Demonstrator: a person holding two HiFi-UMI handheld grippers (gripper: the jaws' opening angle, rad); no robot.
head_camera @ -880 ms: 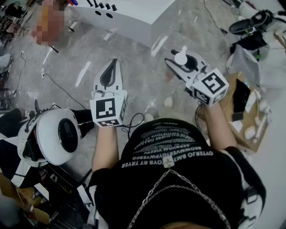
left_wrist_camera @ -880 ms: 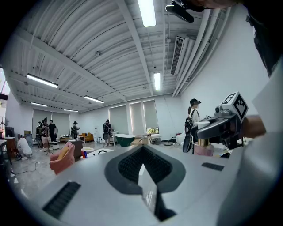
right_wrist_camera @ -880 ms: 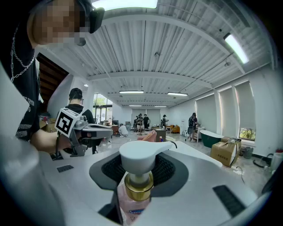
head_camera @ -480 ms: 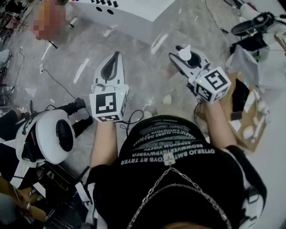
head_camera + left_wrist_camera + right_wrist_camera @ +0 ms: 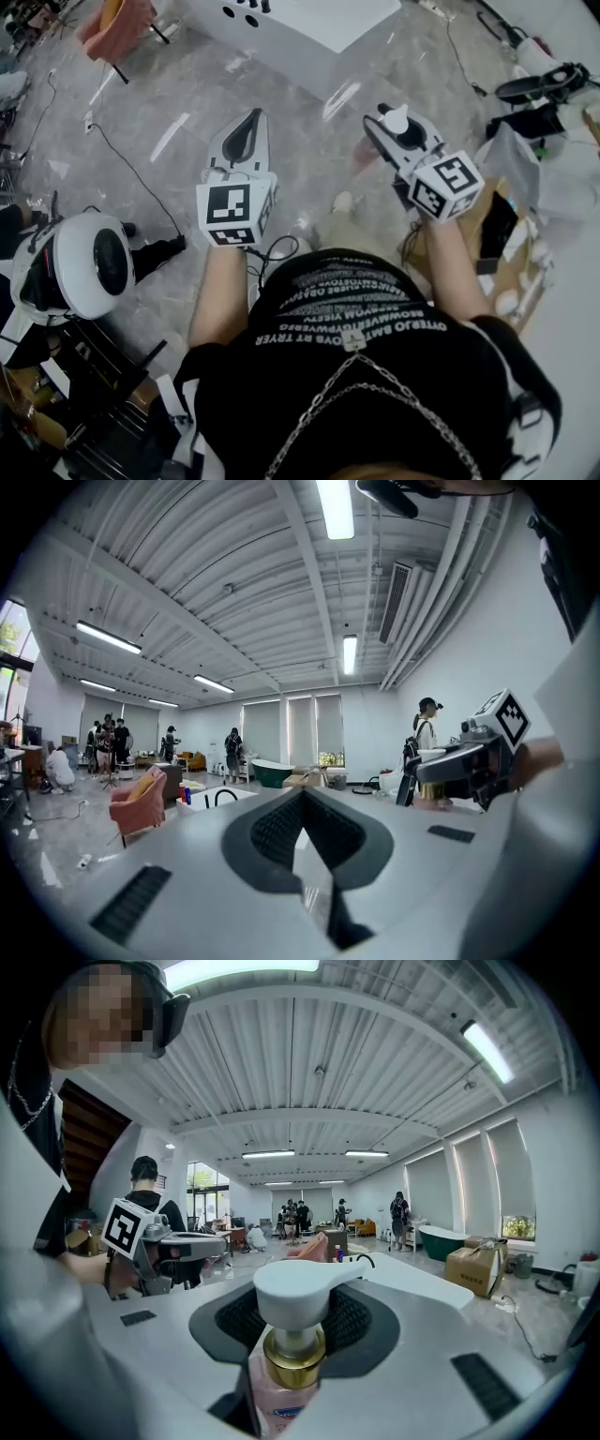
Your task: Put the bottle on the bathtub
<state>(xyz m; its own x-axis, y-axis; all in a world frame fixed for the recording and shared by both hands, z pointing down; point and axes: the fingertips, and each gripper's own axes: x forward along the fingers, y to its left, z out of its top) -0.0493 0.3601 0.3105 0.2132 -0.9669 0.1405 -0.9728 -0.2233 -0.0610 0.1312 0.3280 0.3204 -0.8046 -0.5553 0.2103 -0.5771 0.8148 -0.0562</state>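
Glossy stone-look floor (image 5: 187, 103); pink plastic bottle (image 5: 277, 1397) with shiny gold collar (image 5: 293, 1348).

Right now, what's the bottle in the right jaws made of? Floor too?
The pump bottle: translucent pink plastic body, it seems; matte white pump, shiny gold collar, likely metallised plastic. The floor: glossy grey marble-look stone or tile; light streaks reflect.

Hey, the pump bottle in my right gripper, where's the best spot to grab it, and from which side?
Take the bottle by its pinkish body just under the gold collar, from the side, jaws across it, as the right gripper holds it now. The white pump head overhangs with a spout and the neck is thin, so both probably give a poorer hold.
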